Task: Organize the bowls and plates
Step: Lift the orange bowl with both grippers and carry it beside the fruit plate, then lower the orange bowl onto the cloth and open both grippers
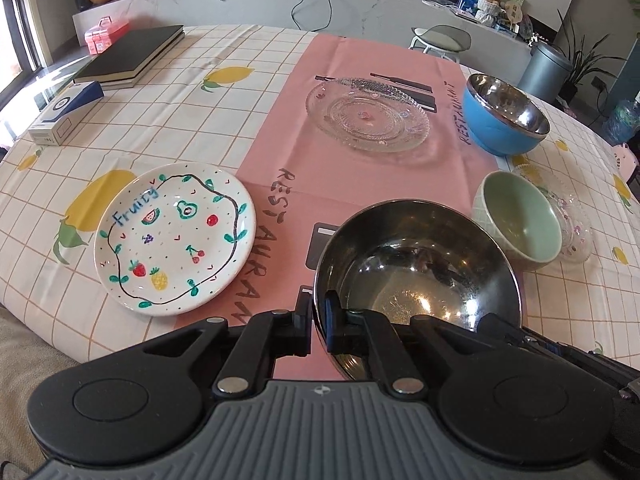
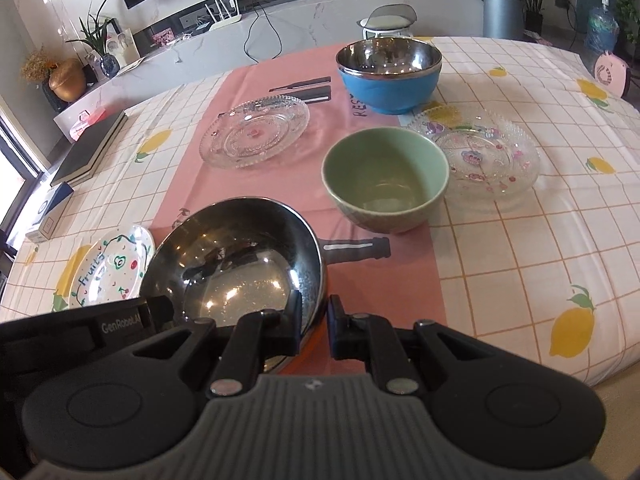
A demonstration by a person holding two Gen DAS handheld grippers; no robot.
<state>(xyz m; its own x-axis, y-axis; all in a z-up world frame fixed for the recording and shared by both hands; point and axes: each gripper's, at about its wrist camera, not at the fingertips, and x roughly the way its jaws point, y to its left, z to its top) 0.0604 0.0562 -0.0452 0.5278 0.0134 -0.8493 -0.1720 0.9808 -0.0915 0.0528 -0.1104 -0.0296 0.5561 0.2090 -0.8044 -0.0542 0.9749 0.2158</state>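
Note:
A steel bowl [image 1: 416,268] sits near the table's front on the pink mat; it also shows in the right wrist view [image 2: 236,264]. My left gripper [image 1: 318,316] is shut on its left rim. My right gripper [image 2: 314,316] straddles its right rim, one finger inside and one outside, with a small gap showing. A green bowl [image 2: 384,176] stands just beyond. A blue bowl with steel lining [image 2: 390,76] is at the back. A clear glass plate [image 2: 256,132] lies at the centre, a flowered glass plate [image 2: 484,156] at the right, and a white fruit-painted plate [image 1: 174,236] at the left.
Black books [image 1: 132,56], a pink box [image 1: 105,34] and a blue-white carton [image 1: 66,114] lie at the far left of the table. The lemon-print tablecloth [image 2: 520,260] covers the table. A stool [image 2: 386,20] stands behind the far edge.

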